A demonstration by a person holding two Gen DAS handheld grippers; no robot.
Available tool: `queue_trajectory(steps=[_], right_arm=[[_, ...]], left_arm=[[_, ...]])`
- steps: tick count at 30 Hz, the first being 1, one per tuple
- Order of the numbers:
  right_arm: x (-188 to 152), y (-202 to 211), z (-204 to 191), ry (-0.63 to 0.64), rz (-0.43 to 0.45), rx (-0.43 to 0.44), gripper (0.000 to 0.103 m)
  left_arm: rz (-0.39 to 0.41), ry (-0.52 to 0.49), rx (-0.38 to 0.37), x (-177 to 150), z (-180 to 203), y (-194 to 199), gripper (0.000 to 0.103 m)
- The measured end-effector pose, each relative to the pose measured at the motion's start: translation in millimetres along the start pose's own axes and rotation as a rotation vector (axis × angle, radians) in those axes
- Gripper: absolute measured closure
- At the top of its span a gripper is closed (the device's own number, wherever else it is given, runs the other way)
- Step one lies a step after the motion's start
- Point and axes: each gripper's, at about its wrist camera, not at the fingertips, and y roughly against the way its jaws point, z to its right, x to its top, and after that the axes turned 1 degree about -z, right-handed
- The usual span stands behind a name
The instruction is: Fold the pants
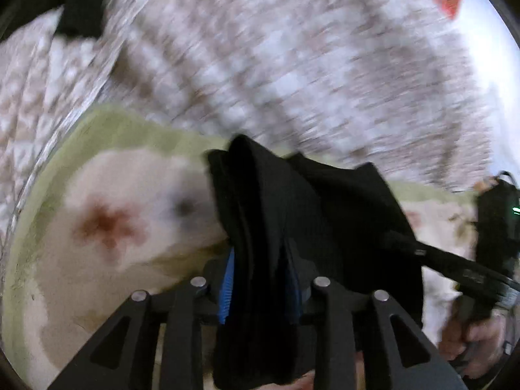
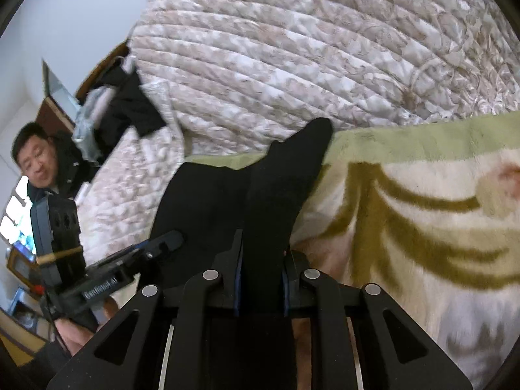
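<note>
The black pants [image 1: 328, 201] hang bunched over a cream blanket with a green border [image 1: 107, 130]. My left gripper [image 1: 260, 256] is shut on a thick fold of them, blue pads pressing the cloth from both sides. In the right wrist view the pants [image 2: 221, 195] stretch from my right gripper [image 2: 262, 250], also shut on a fold, leftward to the left gripper [image 2: 162, 240]. A peak of cloth sticks up past the right fingers. Both views are blurred by motion.
The blanket [image 2: 422, 195] lies on a bed with a beige quilted cover [image 2: 292, 48]. Dark clothes [image 2: 130, 107] lie on the quilt's far left edge. A person in a dark jacket [image 2: 65, 162] is at the left. A hand [image 1: 474, 334] grips the right tool's handle.
</note>
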Motion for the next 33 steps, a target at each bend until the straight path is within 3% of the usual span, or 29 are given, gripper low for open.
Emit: queue_trajectory(steps=[2,6,9,11,13,17,23,26,33], right_arm=[[-4.3,-8.4,11.6,-0.012,-0.030,-0.097,0.075],[-9.6,11.8,10.8,0.041,-0.010,-0.129,0.074],[-15.7,29.4,-4.5,0.106,0.033,-0.143,0.074],[-25.5,37.3,-17.7,0.154,0.045,-0.164,0.080],[-39.4,35.9,-29.5,0.204,0.016,-0.171,0.091],[-65.3,6.8,-30.8,0.268,-0.109,-0.237,0.091],[-65.6,24.4,-33.3,0.255,-0.052,-0.226,0.091],[-78.1,15.7,-36.5,0.308,-0.104,-0.272,0.091],[-75.5,28.2,-34.2,0.266,-0.073,-0.252,0.091]], left_arm=[[-0.038,0.040,0.065,-5.1,-15.8,-8.4,0.073],[0.013,0.083,0.056,-9.5,-23.3,17.4,0.073],[0.072,0.060,0.018,-17.0,-4.0,45.1,0.073],[0.087,0.039,-0.005,-25.8,8.4,56.6,0.073],[0.067,0.004,-0.025,-37.2,19.7,56.8,0.073],[-0.025,-0.095,0.034,-65.2,34.4,26.8,0.073],[0.006,-0.101,0.053,-68.7,38.3,40.3,0.073],[0.004,-0.115,0.058,-73.2,37.0,36.7,0.073],[0.007,-0.070,0.076,-73.9,38.9,48.8,0.073]])
